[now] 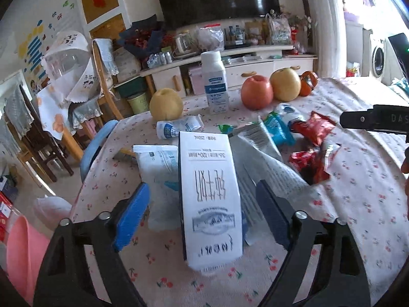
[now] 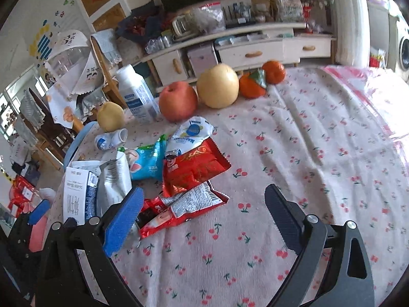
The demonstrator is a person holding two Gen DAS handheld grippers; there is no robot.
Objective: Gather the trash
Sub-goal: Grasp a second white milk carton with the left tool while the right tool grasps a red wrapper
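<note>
Left wrist view: the left hand-held gripper (image 1: 202, 212) stands wide, pads clear of the upright milk carton (image 1: 209, 199) between them on the bench (image 1: 358, 204); likely light, stiff card, best pinched mid-body, wrappers (image 1: 311, 151) at two o'clock.

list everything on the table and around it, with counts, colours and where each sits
white rectangular milk carton: 1, white, between the left gripper's open fingers, untouched
crumpled red foil snack wrappers: at least 2, red, mid-table
blue plastic snack wrapper: 1, blue, beside the red ones
grey-white foil pouch: 1, right of the carton
upright white plastic bottle: 1, far edge
red apple: 1, far edge
yellow pears: 2, flanking bottle and apple
orange tangerines: 2, far right of the fruit
cherry-print tablecloth: 1, white and red
left gripper: open
right gripper: open, empty
</note>
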